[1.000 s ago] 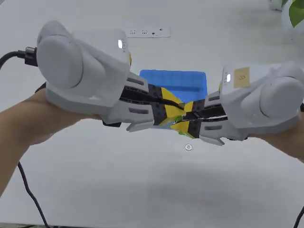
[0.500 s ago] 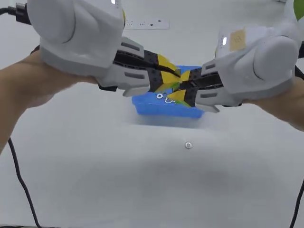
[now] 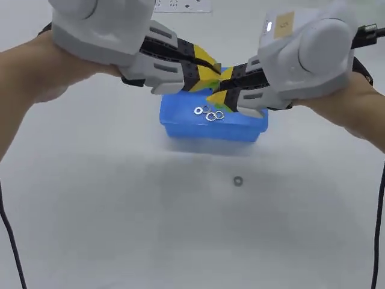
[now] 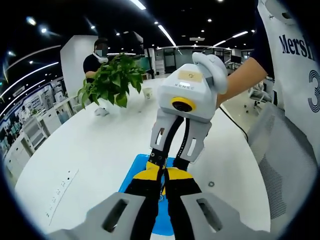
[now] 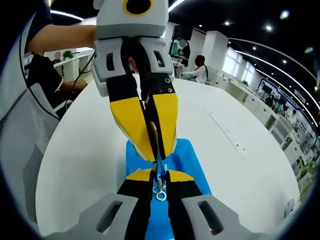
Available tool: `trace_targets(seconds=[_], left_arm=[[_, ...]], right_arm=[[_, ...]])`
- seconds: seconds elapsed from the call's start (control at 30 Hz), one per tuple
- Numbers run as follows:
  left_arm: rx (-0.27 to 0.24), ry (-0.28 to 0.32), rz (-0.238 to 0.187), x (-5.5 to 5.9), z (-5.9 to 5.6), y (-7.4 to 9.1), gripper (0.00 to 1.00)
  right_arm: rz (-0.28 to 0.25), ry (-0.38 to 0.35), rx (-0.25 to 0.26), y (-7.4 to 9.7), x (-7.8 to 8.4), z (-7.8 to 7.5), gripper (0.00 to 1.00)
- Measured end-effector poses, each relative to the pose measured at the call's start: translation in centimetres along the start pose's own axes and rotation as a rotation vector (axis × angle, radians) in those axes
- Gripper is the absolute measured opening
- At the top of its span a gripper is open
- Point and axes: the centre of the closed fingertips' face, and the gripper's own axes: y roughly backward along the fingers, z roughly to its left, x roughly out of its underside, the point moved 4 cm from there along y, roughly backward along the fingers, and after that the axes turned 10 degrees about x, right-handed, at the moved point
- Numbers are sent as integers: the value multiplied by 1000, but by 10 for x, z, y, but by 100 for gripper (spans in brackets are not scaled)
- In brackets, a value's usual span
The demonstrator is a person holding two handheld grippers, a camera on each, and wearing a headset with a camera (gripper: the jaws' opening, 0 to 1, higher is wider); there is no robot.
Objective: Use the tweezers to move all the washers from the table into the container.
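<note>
I am holding both tools tip to tip over the blue container (image 3: 180, 127), probably so the tweezers (image 5: 156, 142) hang above it for a drop. My left tool (image 3: 209, 69) is clamped on the tweezers, while my right tool (image 3: 221, 95) is sitting with its jaws close around their lower end; pressing or not, I cannot tell. Several washers (image 3: 209, 112) are lying inside the container, and one washer (image 3: 238, 180) is waiting on the worktop (image 3: 120, 211) just in front of it.

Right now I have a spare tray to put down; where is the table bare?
The table is bare nearer the person than the lone washer, and to both sides of it. It is crowded over the blue container, where the left tool and the right tool meet.
</note>
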Motion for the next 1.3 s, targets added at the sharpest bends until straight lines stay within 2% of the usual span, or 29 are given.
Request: trace_targets(seconds=[0.2, 0.47, 0.63, 0.97, 1.2, 1.3], left_arm=[[15, 33, -1, 17, 9, -11, 7], [27, 50, 7, 24, 11, -16, 7], [24, 50, 4, 23, 11, -15, 7], [27, 29, 12, 17, 4, -10, 7], [34, 0, 18, 5, -5, -5, 7], [35, -14, 17, -3, -10, -1, 7]], right_arm=[[27, -17, -20, -14, 17, -3, 11], [43, -26, -33, -17, 23, 0, 11], [41, -64, -38, -16, 22, 0, 11], [39, -60, -32, -7, 16, 4, 12], [25, -44, -31, 6, 8, 7, 12], [16, -39, -25, 14, 3, 9, 12]])
